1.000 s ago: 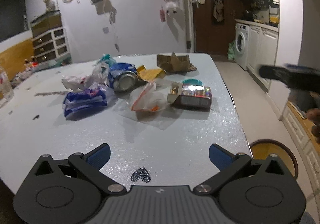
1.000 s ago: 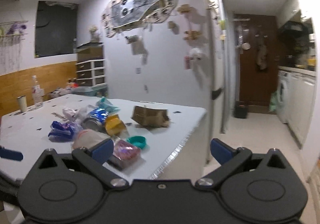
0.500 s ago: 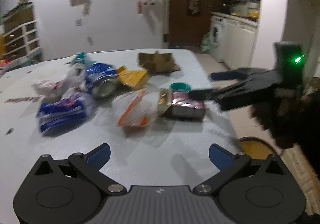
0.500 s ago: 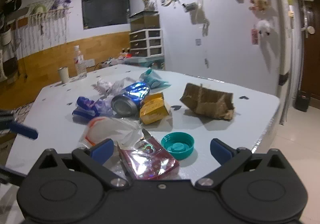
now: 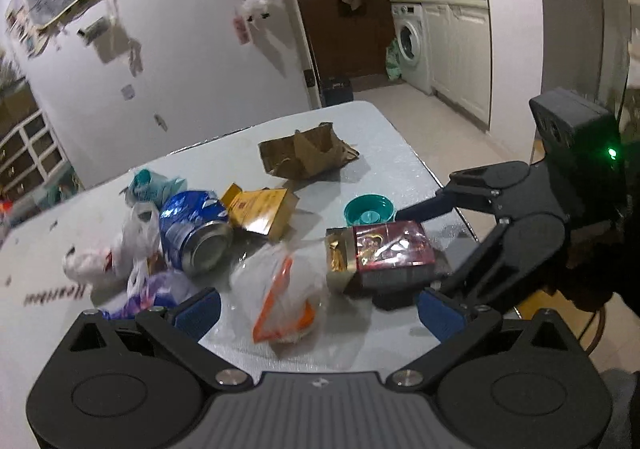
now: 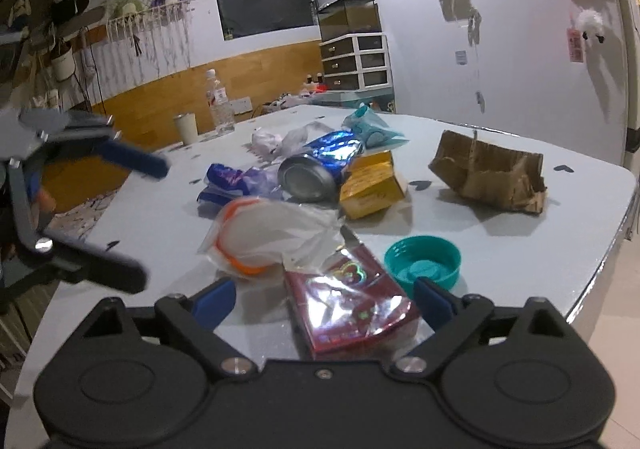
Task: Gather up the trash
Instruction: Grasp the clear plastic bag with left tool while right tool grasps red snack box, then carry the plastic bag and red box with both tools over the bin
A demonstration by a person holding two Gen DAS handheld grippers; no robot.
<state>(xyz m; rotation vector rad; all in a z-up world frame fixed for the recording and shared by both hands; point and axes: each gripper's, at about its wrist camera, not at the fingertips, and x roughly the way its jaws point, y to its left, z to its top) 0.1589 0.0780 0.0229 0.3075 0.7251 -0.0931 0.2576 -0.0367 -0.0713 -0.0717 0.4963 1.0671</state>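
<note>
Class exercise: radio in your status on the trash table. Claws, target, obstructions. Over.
Right claw closing around the red foil box, pads not yet pressing. Left claw open, empty. Teal cap beside right fingertip, clear bag against the box. Over.

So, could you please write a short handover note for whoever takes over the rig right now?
Right tool: jaws closing around the shiny red foil-wrapped box, pads not yet pressing on it.
Left tool: open, empty, over the clear plastic bag with orange trim.
All the trash lies on the white table: crushed blue can, yellow carton, torn brown cardboard, teal plastic lid.
Done: nothing collected.
Left: everything.
</note>
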